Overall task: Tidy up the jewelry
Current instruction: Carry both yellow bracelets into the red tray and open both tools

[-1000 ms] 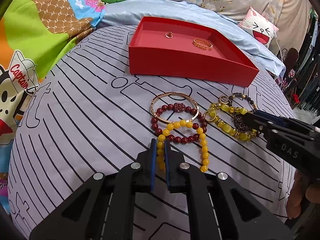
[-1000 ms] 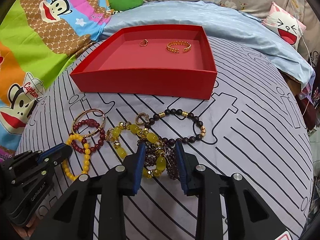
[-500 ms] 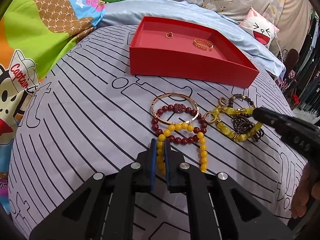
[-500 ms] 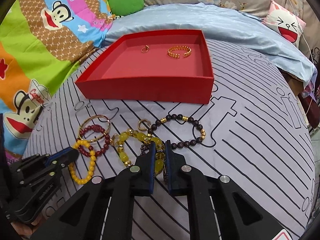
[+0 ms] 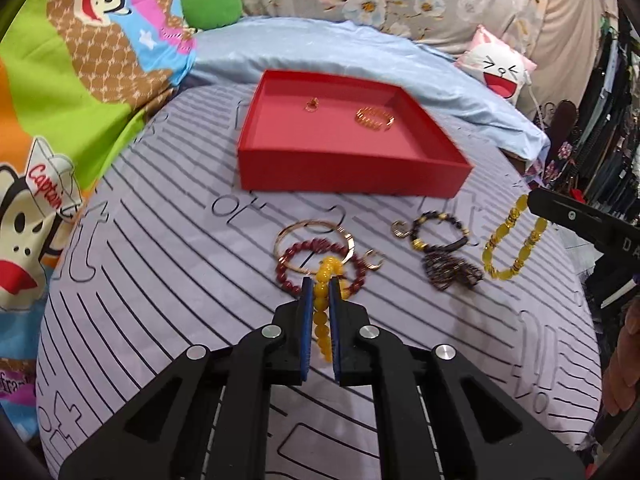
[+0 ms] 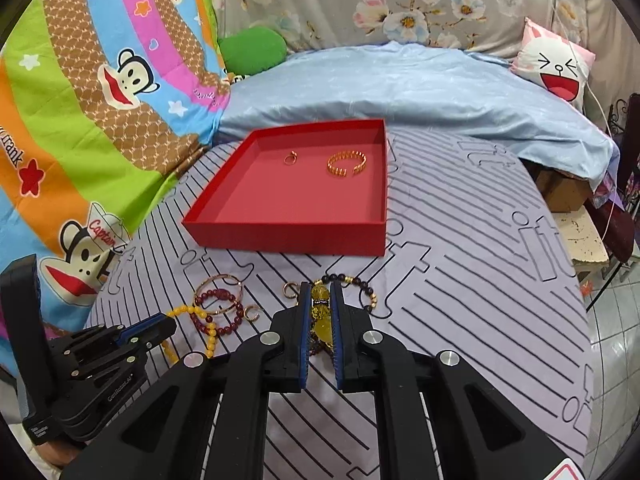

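Two bracelets are lifted in front of the red tray (image 6: 288, 236): our left gripper (image 5: 319, 292) clamps the yellow bead bracelet (image 5: 323, 312), right gripper (image 6: 320, 300) the chunky amber bracelet (image 5: 510, 246). Risk: dangling loops snag the tray wall.

A home bedroom. The work surface is a bed (image 6: 460, 248) under a grey sheet with black line print. A cartoon monkey blanket (image 6: 92, 92) in bright stripes is heaped at the left, a pale blue quilt (image 6: 400, 80) lies across the far side, and a green cushion (image 6: 252, 48) sits at the far left. A pink laughing-face pillow (image 6: 556, 64) leans at the far right against a floral fabric backdrop (image 6: 400, 0). Tiled floor (image 6: 616, 320) shows at the right, and hanging clothes (image 5: 612, 128) crowd the right edge in the left wrist view.
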### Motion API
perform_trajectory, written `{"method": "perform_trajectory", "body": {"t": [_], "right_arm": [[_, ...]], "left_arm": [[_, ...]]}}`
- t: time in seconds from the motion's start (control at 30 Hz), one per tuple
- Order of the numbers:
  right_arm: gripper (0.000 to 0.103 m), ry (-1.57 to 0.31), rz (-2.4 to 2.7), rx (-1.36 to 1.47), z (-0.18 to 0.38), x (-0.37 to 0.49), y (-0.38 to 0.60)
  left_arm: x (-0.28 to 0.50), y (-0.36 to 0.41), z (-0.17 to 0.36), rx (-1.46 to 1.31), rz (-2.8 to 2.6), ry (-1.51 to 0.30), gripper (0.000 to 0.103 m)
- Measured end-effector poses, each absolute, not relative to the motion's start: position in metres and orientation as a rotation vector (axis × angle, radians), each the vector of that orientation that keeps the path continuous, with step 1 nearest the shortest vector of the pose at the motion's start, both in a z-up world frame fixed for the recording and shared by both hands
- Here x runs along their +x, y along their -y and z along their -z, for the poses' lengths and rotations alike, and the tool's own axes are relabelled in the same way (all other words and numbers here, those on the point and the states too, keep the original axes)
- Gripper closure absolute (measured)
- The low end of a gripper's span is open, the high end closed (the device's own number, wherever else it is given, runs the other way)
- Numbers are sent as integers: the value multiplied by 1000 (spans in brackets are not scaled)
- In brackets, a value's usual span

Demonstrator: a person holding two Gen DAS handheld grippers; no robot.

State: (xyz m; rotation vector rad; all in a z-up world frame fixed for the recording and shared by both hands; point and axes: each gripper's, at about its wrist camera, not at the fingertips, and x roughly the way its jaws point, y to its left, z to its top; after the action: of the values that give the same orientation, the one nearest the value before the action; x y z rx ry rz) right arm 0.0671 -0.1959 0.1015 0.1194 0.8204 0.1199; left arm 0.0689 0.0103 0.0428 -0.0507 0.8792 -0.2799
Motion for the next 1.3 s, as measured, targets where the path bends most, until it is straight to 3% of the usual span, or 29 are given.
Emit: {"method": "perform_trajectory", "body": {"t": [0.3, 0.73, 1.0, 1.3], "right_arm": [[94, -780, -119, 104, -125, 81, 202], [94, -736, -217, 128, -154, 190, 180], [94, -829, -238, 192, -109, 256, 173], [94, -947, -119, 105, -45, 279, 191]], "left_arm": [[82, 0, -83, -28, 337, -824, 96], [196, 24, -143, -88, 467, -708, 96], [270, 29, -95, -179, 511, -843, 96], [299, 33, -27, -29, 357, -951, 96]]}}
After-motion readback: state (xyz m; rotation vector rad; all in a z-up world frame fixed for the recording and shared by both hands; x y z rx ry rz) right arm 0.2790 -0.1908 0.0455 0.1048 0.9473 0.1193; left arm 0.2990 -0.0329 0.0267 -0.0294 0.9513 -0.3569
